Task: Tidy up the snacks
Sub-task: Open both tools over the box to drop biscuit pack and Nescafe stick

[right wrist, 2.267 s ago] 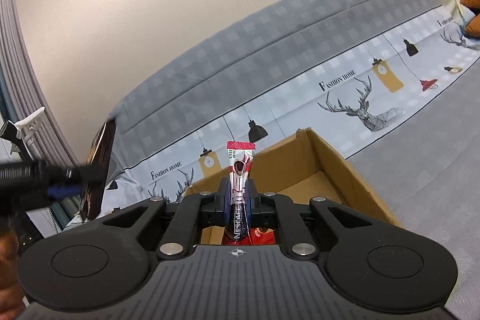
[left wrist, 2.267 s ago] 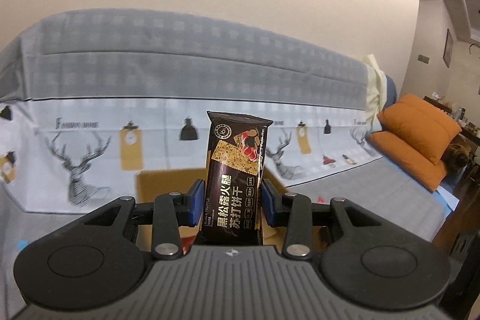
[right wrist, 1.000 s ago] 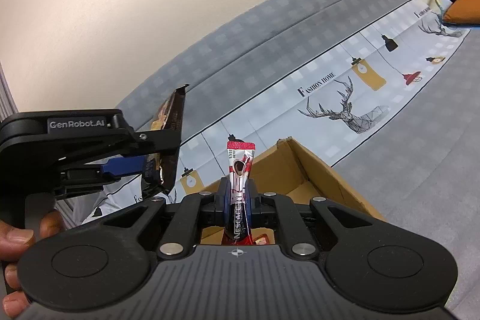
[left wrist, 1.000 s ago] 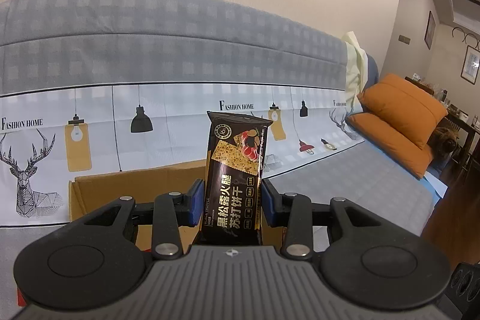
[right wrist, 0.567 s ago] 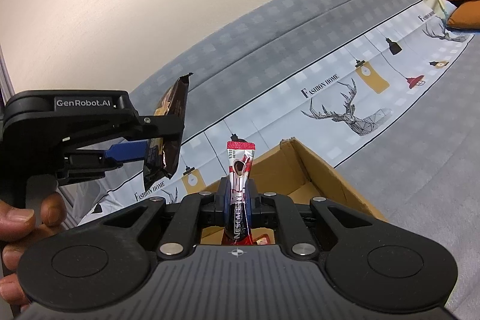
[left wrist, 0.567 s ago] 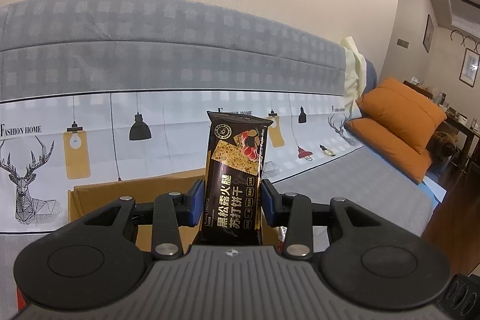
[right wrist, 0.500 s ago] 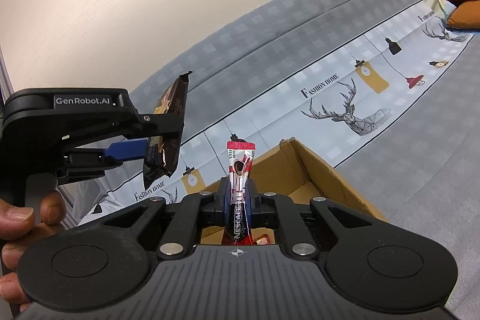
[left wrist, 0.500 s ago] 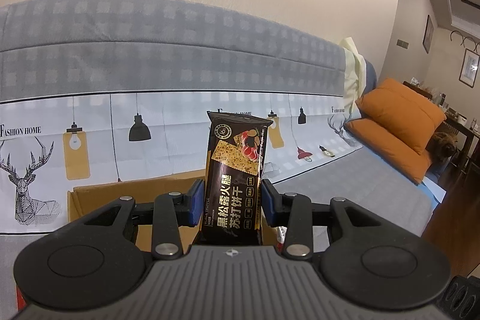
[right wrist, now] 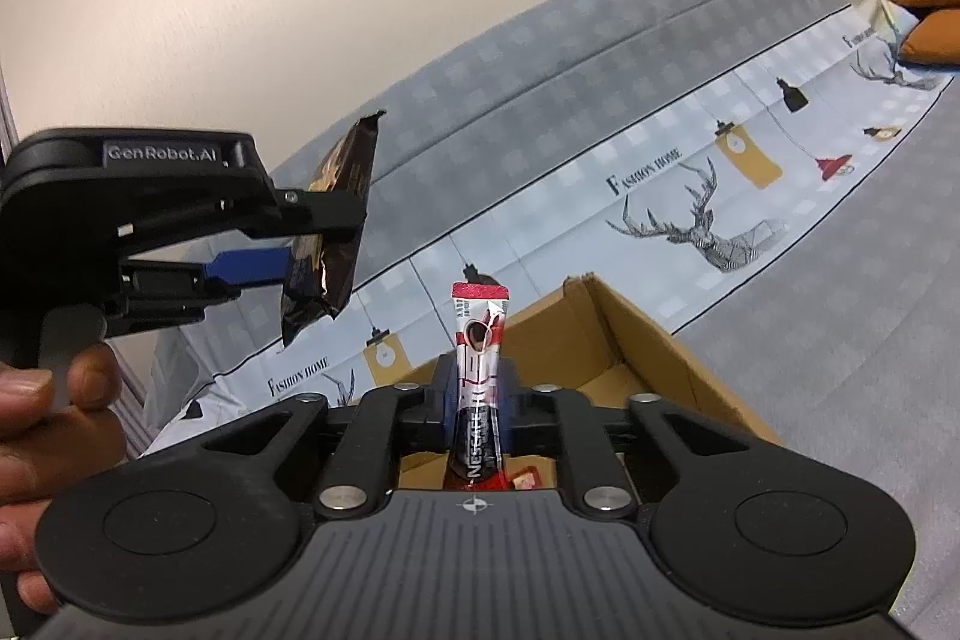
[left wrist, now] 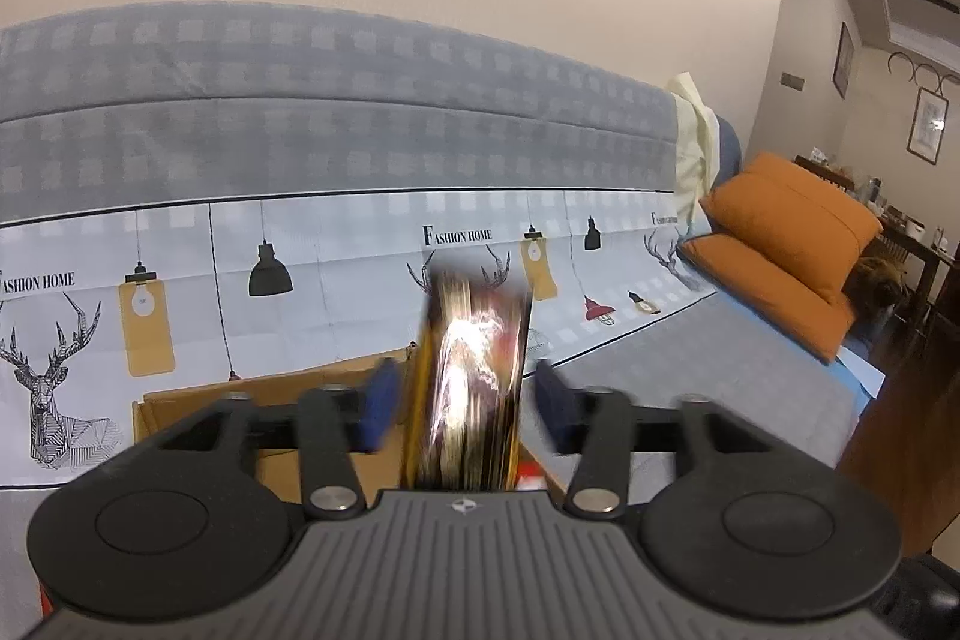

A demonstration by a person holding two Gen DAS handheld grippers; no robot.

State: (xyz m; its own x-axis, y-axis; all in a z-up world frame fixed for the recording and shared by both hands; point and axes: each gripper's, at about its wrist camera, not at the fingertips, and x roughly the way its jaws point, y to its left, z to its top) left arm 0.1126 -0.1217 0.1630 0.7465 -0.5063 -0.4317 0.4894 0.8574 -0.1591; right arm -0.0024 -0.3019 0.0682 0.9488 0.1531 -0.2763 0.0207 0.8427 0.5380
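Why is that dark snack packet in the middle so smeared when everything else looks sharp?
Left wrist view: the cracker packet is streaked with motion blur and glare, loose between the just-opened pads of the left gripper; the sofa cover stays sharp. Right wrist view: the coffee stick is crisp, and straight lines bow from the fisheye lens.

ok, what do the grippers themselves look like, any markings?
Both are matte black handheld units with a ribbed top plate, round side discs, silver pivot screws and blue finger pads. The left gripper bears white "GenRobot.AI" lettering on its side. No cables or sleeves show.
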